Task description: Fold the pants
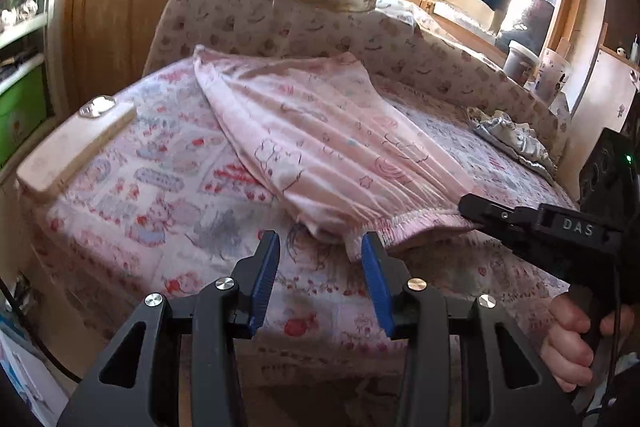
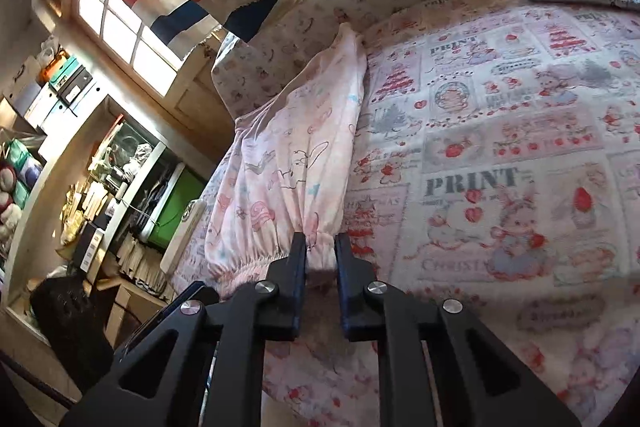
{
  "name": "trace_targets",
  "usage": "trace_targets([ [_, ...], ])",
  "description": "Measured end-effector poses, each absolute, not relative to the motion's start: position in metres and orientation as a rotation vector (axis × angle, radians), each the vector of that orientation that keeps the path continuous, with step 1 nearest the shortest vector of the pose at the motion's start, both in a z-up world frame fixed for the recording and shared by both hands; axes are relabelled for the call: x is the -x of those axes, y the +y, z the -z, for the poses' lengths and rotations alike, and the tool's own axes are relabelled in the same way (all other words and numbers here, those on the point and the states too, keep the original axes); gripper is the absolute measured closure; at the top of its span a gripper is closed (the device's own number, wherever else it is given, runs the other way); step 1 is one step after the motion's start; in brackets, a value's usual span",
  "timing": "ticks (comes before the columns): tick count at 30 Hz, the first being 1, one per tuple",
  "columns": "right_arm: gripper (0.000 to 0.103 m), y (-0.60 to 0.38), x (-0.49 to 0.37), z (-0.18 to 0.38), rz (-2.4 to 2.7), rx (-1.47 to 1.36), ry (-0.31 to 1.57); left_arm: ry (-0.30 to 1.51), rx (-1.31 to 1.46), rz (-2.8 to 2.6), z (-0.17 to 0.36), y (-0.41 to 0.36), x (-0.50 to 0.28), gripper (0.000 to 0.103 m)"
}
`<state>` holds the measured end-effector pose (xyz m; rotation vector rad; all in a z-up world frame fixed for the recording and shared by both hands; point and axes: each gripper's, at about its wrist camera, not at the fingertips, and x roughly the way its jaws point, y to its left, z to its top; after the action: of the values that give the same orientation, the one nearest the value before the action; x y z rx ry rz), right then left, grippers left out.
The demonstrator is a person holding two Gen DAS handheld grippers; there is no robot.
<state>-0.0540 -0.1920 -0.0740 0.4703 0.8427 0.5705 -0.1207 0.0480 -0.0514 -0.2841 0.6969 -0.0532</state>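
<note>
Pink printed pants (image 1: pixel 320 147) lying on patterned bedsheet (image 1: pixel 160 195), right gripper (image 2: pixel 320 247) pinching the elastic waistband (image 2: pixel 256 259), left gripper (image 1: pixel 320 247) spread just before the near waistband edge

you have thin, soft pink cloth in the pants (image 1: pixel 320 143), gathered at the waistband. the printed bedsheet (image 2: pixel 500 155) looks like matt cotton. your left gripper (image 1: pixel 320 247) is matt black plastic with ribbed blue pads and shiny metal screws. the door (image 1: pixel 120 11) is wood.
</note>
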Motion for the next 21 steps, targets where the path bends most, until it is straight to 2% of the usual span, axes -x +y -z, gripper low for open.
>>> trace_targets([
  [6,0.094,-0.211,0.062,0.071,-0.593,-0.458,0.84,0.701,0.362,0.101,0.055,0.05,0.119,0.058],
  [13,0.091,-0.214,0.057,0.074,-0.607,-0.45,0.842,0.72,0.61,0.176,0.065,0.079,0.093,0.058],
  [14,0.088,-0.214,0.057,0.073,-0.605,-0.44,0.837,0.72,0.622,0.181,0.065,0.08,0.092,0.062],
  [15,0.082,-0.215,0.057,0.073,-0.604,-0.433,0.831,0.718,0.63,0.183,0.065,0.08,0.09,0.073],
  [16,0.081,-0.215,0.055,0.072,-0.606,-0.431,0.831,0.718,0.629,0.186,0.065,0.08,0.089,0.09],
  [21,0.081,-0.215,0.047,0.073,-0.674,-0.432,0.869,0.719,0.647,0.194,0.064,0.082,0.089,0.091],
])
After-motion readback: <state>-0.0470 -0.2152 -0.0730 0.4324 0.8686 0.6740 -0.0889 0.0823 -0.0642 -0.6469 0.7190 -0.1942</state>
